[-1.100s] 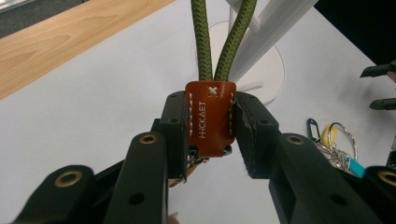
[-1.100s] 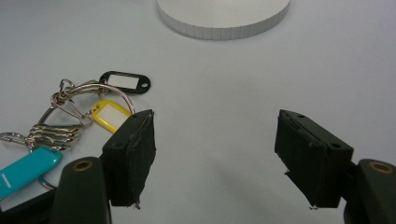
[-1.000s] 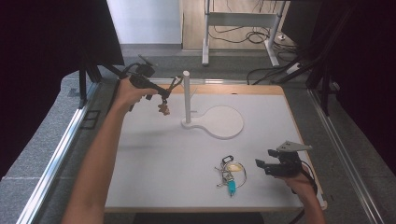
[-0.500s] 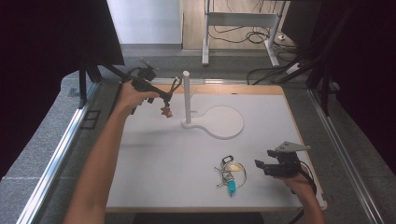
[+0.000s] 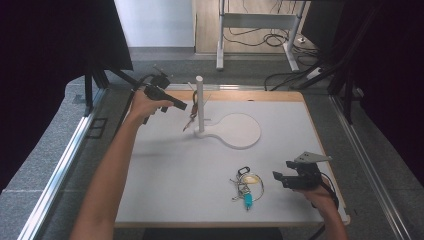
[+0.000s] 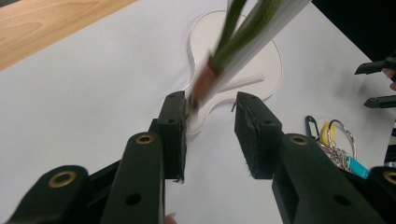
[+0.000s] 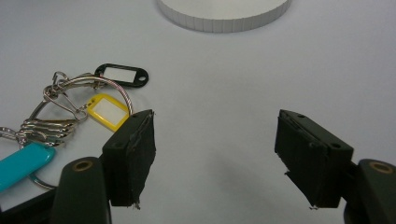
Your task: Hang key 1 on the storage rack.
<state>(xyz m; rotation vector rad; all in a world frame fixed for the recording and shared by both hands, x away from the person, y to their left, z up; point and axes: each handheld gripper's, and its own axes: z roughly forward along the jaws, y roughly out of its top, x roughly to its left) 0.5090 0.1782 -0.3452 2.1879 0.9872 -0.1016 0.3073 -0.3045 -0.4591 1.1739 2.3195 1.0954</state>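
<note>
A white stand has an upright post [image 5: 200,102] on a round base [image 5: 240,131]. A green strap with a brown tag [image 5: 191,116] hangs close beside the post. My left gripper [image 5: 183,106] sits just left of it at peg height. In the left gripper view the brown tag [image 6: 203,86] lies above the gap of my left gripper [image 6: 210,121], close to the left pad; the jaws have just been opening and do not press it. My right gripper [image 5: 277,177] stands open low over the table, right of a key bunch [image 5: 245,186].
The key bunch [image 7: 60,126] has black, yellow and teal tags and lies left of my open right gripper [image 7: 215,140]. The stand's base rim [image 7: 224,14] is just beyond. The white mat lies on a wood-edged table [image 5: 260,96], with dark screens on both sides.
My left hand has carried the strap a little right and down to the post. The strap now hangs by the post with the jaws slightly apart. My right hand has stayed put.
</note>
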